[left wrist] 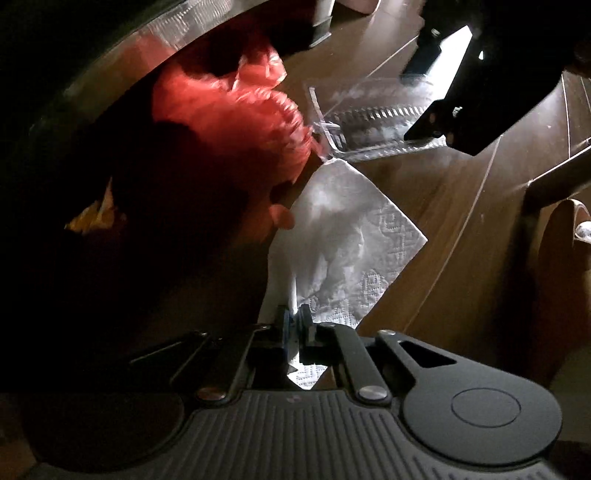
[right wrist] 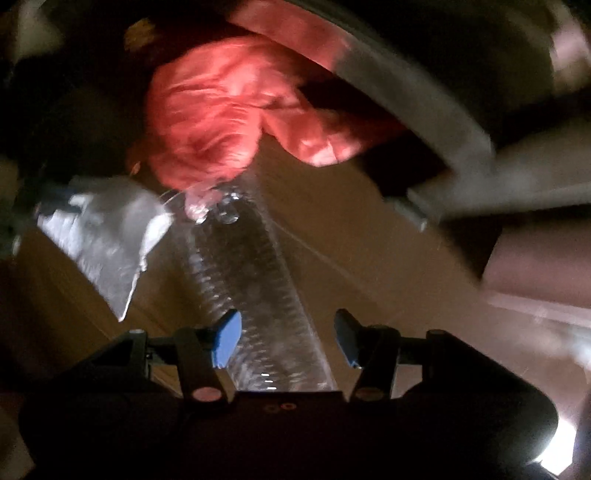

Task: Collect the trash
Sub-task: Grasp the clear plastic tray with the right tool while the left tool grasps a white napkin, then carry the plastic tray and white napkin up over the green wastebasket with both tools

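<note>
My left gripper [left wrist: 295, 321] is shut on the lower corner of a white embossed paper napkin [left wrist: 351, 236], which spreads out ahead of it over the wooden floor. A crumpled red plastic bag [left wrist: 229, 122] lies beyond, partly under a dark curved rim. A clear ribbed plastic container [left wrist: 369, 122] lies right of the bag, with the other gripper's black housing [left wrist: 461, 92] over it. In the right wrist view, my right gripper [right wrist: 288, 338] is open, its blue pads [right wrist: 227, 339] either side of the clear container [right wrist: 258, 288]. The napkin [right wrist: 99, 236] and red bag [right wrist: 210, 122] show ahead.
A dark curved rim [left wrist: 110, 74] overhangs the bag, with deep shadow beneath and a yellow scrap [left wrist: 92, 218] in it. A furniture leg [left wrist: 321, 26] stands at the far end of the wooden floor [left wrist: 461, 221]. Brown furniture [left wrist: 554, 184] crowds the right edge.
</note>
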`<action>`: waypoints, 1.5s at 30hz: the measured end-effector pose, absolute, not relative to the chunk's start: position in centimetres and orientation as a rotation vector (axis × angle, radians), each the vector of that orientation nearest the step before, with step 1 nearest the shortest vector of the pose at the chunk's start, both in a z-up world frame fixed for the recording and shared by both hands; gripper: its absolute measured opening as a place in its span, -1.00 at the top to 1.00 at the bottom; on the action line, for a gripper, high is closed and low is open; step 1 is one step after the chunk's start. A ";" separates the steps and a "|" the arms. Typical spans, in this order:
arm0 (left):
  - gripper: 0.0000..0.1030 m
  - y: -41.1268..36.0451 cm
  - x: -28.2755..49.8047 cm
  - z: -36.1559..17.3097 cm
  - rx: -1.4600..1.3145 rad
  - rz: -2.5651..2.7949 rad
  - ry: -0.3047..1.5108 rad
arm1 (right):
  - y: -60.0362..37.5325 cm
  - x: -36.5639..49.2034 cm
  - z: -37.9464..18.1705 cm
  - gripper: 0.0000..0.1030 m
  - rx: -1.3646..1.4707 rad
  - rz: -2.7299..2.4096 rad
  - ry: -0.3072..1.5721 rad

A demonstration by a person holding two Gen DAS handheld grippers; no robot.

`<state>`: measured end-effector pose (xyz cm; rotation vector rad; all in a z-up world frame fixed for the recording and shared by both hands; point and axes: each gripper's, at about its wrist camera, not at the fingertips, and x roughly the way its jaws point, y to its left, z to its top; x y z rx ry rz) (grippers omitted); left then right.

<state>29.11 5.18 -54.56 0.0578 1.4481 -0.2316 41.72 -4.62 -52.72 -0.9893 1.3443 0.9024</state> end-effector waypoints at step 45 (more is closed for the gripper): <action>0.96 3.5 19.8 -10.3 -0.113 -0.071 0.951 | -12.2 24.5 -6.8 0.97 -0.163 0.542 0.981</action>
